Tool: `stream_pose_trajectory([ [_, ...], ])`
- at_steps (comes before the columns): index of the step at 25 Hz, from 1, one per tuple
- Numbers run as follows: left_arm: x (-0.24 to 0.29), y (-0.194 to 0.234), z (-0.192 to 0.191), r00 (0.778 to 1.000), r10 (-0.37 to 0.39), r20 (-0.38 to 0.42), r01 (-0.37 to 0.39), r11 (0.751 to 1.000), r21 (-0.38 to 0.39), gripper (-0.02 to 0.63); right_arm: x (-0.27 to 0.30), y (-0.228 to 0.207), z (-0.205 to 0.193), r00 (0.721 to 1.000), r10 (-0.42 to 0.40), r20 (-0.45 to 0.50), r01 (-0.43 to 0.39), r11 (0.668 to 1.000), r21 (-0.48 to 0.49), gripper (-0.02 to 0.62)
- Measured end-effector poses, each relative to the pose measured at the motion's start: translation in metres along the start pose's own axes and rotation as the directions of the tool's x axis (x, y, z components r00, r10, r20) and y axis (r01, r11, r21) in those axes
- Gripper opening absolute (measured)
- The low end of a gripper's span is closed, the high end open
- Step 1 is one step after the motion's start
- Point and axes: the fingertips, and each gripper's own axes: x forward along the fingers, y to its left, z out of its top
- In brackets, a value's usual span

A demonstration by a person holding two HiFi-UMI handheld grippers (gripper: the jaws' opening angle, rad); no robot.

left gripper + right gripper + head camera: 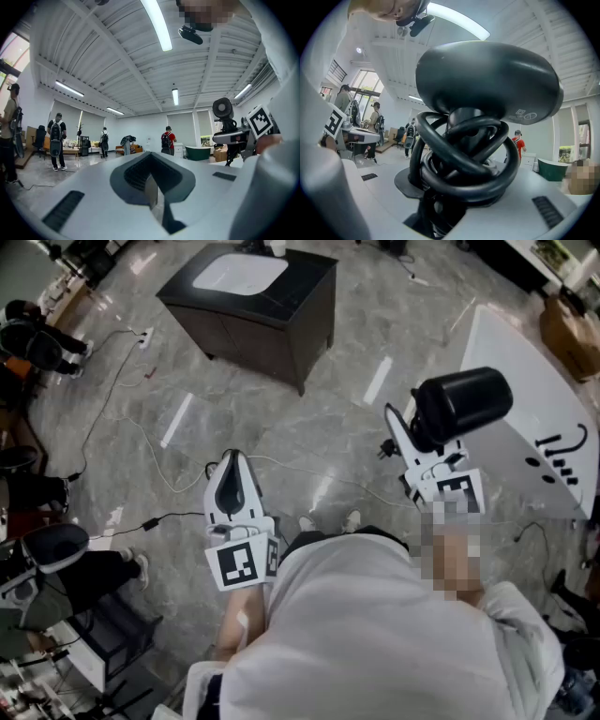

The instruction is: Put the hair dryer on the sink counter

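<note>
And the hair dryer [462, 404] is up in the air, carried in the right gripper [413, 430], well short of where it's going. Look along that gripper's own view: the jaws stand fairly wide but are clamped on the handle, with the black cord [465, 154] wound in loops round it and the fat black body of the dryer bulging above them. A solid hold, by the look of it. The left gripper [233, 468] rides level out in front of the person, jaws closed together with nothing between them, so it's a spare hand at this point. The target, the sink counter [246, 338], stands across the grey floor [309, 418], well apart from both grippers. It's a dark cabinet with a white basin [239, 273] sunk in its tabletop [305, 276]. So I'd call this the carry: pick-up done, set-down not yet begun, the walk over to come. The next move, I reckon, is to close that gap over the floor, then bring the dryer in over the dark strip of tabletop beside the basin rather than over the bowl itself. That free strip looks narrow, so the dryer wants laying low on its side before the jaws let go. Release it high or on the rim and it could roll into the basin or off the edge. The wound cord should help, with nothing dangling to snag.
</note>
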Motion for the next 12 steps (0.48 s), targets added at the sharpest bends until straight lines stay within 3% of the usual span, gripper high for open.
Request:
stream_pose_trajectory([
  [12,0.0078,0.0007,0.0023,1.0,-0.001,0.01,0.001,1.0,-0.021,0.002,0.0069,0.0064,0.0067,0.999,0.035,0.018,-0.035,0.999,0.002,0.206],
])
